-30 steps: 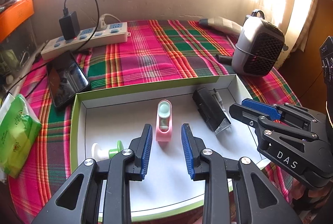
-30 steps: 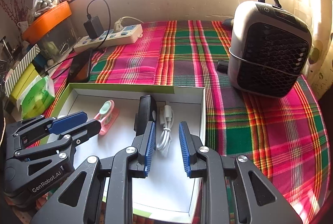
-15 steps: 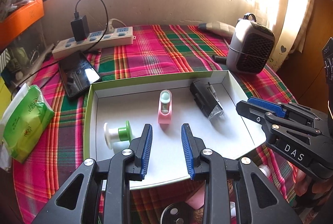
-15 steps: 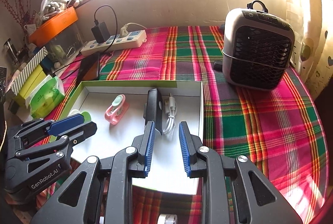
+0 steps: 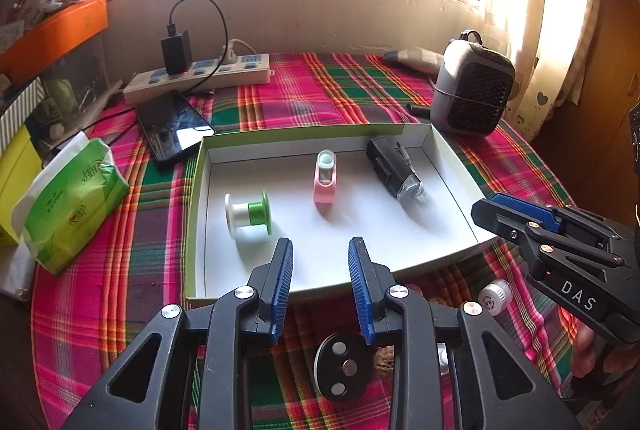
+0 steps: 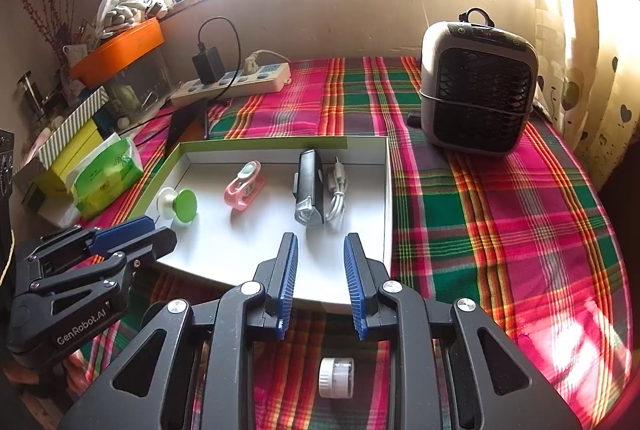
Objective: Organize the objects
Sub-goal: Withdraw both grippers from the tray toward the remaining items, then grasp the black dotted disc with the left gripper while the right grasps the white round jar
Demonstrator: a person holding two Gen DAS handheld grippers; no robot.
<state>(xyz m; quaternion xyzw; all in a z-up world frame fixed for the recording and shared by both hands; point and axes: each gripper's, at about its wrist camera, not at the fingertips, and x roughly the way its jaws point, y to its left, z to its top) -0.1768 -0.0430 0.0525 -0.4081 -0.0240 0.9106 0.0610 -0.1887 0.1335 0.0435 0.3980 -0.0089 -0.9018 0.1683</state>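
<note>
From the left wrist view, the left gripper (image 5: 320, 286) hovered just past the near edge of the box (image 5: 196, 214), its jaws parted a moderate way with nothing between them. Inside the box lay a green and white spool (image 5: 248, 215), a pink clip (image 5: 325, 179) and a black bike light (image 5: 394, 172), each well apart from the others. On the plaid cloth (image 5: 280, 102) in front of the box sat a small white jar (image 5: 495, 297) and a black round disc (image 5: 344, 366), both outside the box. The right gripper (image 5: 516, 216) showed at the right edge, empty.

From the right wrist view, the right gripper (image 6: 320, 284) hung over the near rim of the box (image 6: 387, 190), jaws open a modest gap and holding nothing. The white jar (image 6: 337, 377) lay on its side on the cloth directly below, between the gripper's arms. A coiled white cable (image 6: 337, 196) rested just beside the bike light (image 6: 309, 190).

The step in hand looked like a move between placements: several things were already boxed, and loose pieces remained on the cloth. The next move probably called for lowering onto the jar, closing across its round body squarely so it would not roll, then carrying it to a bare part of the box.
</note>
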